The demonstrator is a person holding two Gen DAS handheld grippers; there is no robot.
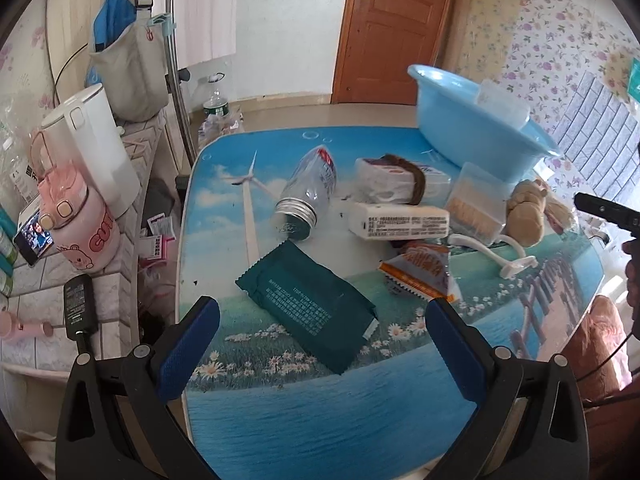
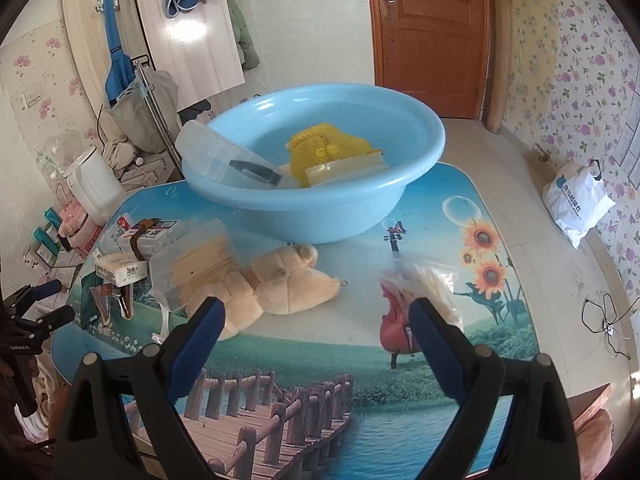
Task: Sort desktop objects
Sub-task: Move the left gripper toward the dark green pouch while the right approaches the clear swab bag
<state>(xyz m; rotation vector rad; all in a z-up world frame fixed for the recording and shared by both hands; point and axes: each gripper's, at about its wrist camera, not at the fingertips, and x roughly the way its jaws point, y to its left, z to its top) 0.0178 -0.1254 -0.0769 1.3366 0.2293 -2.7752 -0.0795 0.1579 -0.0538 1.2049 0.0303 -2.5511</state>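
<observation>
My left gripper (image 1: 320, 320) is open just above the table, and a dark green packet (image 1: 312, 308) lies flat between its blue pads, which do not touch it. Behind the packet lie a glass jar (image 1: 308, 196) on its side, a white box (image 1: 400, 222), an orange snack packet (image 1: 420, 272) and a clear toothpick box (image 1: 476, 208). My right gripper (image 2: 316, 320) is open with nothing between its fingers. A tan teddy bear (image 2: 276, 284) lies just beyond its left finger, a clear bag (image 2: 420, 280) by its right. The blue basin (image 2: 320, 200) behind holds a yellow mesh item and clear boxes.
A white kettle (image 1: 92, 148), a pink cup (image 1: 80, 232) and a black charger (image 1: 78, 308) stand on the tiled counter left of the table. A white razor (image 1: 496, 252) lies near the bear. A white plastic bag (image 2: 576, 200) sits on the floor at the right.
</observation>
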